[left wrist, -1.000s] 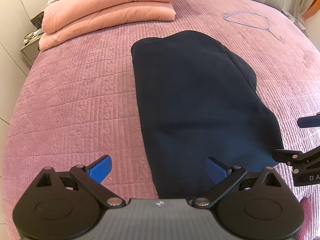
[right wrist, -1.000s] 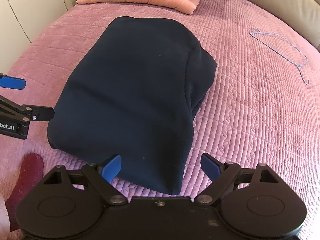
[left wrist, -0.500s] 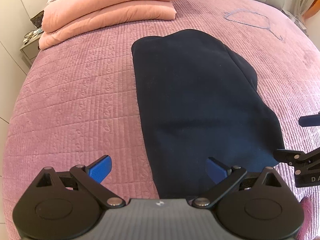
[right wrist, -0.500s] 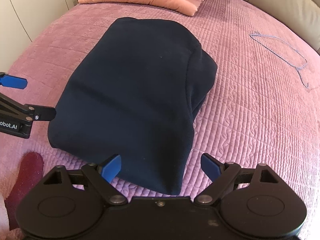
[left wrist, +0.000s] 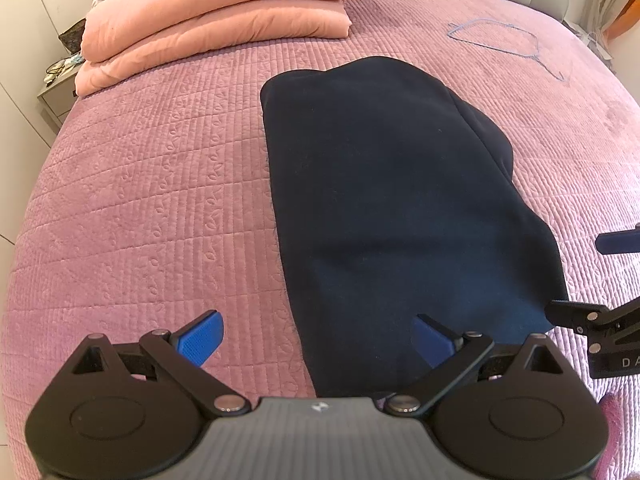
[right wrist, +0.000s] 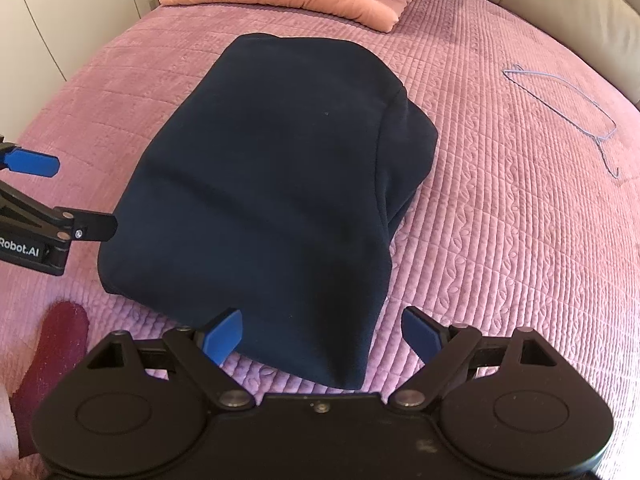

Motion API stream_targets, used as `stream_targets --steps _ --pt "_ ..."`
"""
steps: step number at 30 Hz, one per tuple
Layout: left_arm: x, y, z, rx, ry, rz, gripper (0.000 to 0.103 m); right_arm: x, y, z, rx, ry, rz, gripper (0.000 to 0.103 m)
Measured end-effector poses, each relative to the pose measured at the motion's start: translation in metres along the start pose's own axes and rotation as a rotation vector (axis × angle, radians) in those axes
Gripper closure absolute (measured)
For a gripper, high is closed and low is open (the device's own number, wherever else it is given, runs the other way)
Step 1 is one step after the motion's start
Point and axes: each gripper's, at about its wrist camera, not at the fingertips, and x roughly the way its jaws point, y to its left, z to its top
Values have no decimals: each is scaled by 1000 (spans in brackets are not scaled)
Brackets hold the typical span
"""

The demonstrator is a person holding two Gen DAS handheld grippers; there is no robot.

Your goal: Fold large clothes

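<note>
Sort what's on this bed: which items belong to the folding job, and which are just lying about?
Job:
- folded navy fleece garment
- left gripper, open
- right gripper, open

Lying about:
- thin blue wire hanger
- stacked salmon-pink folded quilts
- pink quilted bedspread

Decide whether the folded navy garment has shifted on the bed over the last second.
No. The navy garment keeps its place relative to the blue wire hanger and the pink folded bedding.

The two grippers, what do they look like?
Both match: the left gripper and right gripper have matte black bodies with round housings, black linkage arms with silver pivot pins, and ribbed blue finger pads. White lettering marks their sides. A dark red sleeve shows nearby.
</note>
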Motion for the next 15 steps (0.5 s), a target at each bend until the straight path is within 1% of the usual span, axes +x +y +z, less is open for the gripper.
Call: stream_targets --steps 15 --pt "1 0 1 15 -5 20 0 -1 1 1 1 -2 0 2"
